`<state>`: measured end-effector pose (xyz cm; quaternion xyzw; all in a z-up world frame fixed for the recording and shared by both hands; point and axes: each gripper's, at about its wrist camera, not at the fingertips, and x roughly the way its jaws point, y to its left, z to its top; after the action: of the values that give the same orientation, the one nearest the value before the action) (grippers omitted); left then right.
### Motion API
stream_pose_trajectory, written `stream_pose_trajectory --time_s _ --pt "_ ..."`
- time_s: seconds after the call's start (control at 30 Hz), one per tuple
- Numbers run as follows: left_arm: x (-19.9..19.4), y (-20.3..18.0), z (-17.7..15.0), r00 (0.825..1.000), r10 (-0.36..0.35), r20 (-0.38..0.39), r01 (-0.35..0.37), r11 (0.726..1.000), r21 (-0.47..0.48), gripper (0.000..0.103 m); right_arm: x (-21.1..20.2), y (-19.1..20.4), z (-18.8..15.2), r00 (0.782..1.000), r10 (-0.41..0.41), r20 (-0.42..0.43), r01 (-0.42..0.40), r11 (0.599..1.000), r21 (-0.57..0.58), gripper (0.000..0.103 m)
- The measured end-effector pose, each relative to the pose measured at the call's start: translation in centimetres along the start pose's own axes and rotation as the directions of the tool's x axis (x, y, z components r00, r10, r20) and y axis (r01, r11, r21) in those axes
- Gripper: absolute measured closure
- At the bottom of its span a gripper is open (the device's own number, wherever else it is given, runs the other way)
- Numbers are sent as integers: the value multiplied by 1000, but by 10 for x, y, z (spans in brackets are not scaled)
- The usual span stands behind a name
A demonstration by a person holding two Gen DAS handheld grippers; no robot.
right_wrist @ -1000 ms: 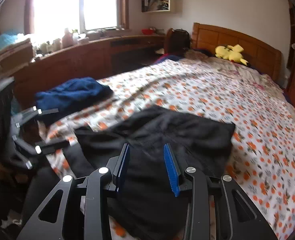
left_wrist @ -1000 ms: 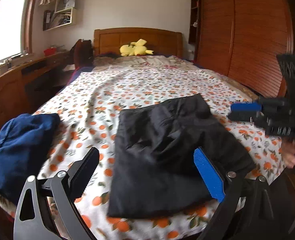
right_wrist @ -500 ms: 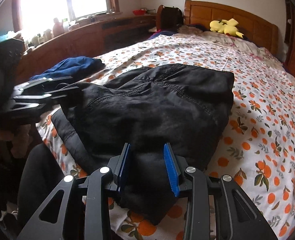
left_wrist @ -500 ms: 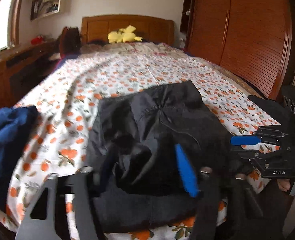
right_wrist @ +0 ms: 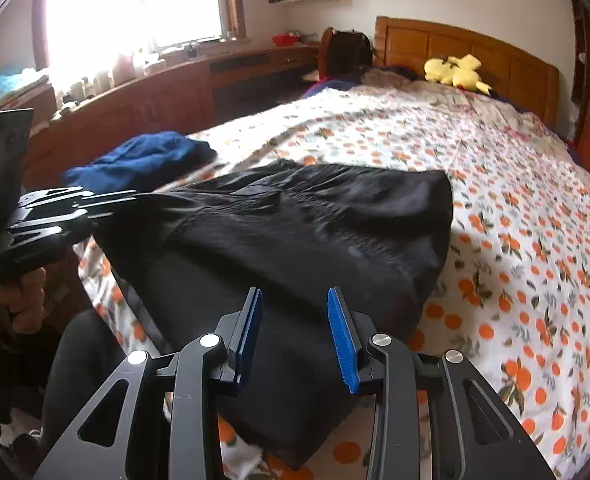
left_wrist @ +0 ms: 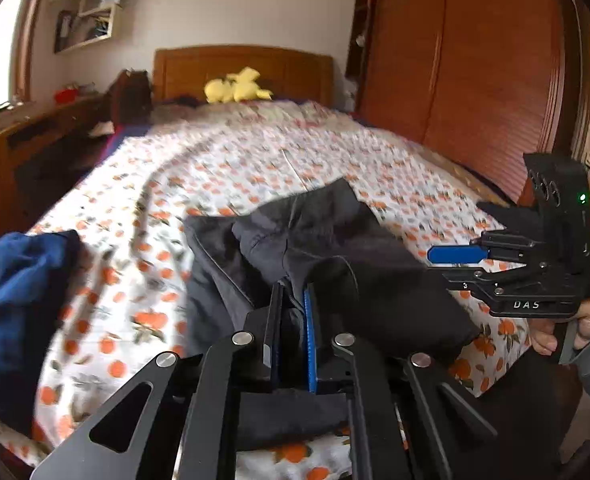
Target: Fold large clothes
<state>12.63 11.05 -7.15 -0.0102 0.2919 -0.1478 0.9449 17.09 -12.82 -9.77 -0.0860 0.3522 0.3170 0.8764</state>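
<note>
A large black garment [left_wrist: 375, 272] lies folded on the floral bedsheet [left_wrist: 223, 184] near the foot of the bed. My left gripper [left_wrist: 293, 300] is closing, and its pads pinch a raised fold at the garment's near edge. From the right wrist view, that left gripper [right_wrist: 131, 200] holds the garment [right_wrist: 315, 232] at its left edge, pulling it up. My right gripper [right_wrist: 295, 294] hovers just above the garment's near right part, partly open, with nothing between its blue pads. In the left wrist view this right gripper [left_wrist: 451, 266] sits at the right, held by a hand.
A crumpled blue garment [left_wrist: 15, 300] lies at the bed's left edge. A yellow plush toy [left_wrist: 237, 88] rests against the wooden headboard. Wooden wardrobe doors [left_wrist: 475, 80] run along the right side, and a long desk [right_wrist: 175, 92] under the window along the left.
My left jaws went from wide open to closed on a fold of the black garment, which is now bunched and lifted. The right gripper sank slightly toward the garment, its opening unchanged.
</note>
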Motion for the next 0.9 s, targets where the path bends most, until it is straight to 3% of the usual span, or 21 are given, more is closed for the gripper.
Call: stream_pose_trajectory --time_s 0.13,0.3,0.67,0.9 --pt "-12 24 -4 997 77 14 -77 997 -15 93 0 14 8 1000 29 11 -29 999 -23 69" --pt "-3 60 -28 992 120 -46 -123 989 -81 93 9 30 1 998 57 -16 -58 997 -54 70" --pt "16 76 -63 989 114 -96 -126 984 -125 92 46 24 -31 991 71 -113 -73 997 -15 70" --pt "18 76 -64 987 125 -100 -136 984 -117 92 39 17 -17 992 71 -106 -75 997 -28 69"
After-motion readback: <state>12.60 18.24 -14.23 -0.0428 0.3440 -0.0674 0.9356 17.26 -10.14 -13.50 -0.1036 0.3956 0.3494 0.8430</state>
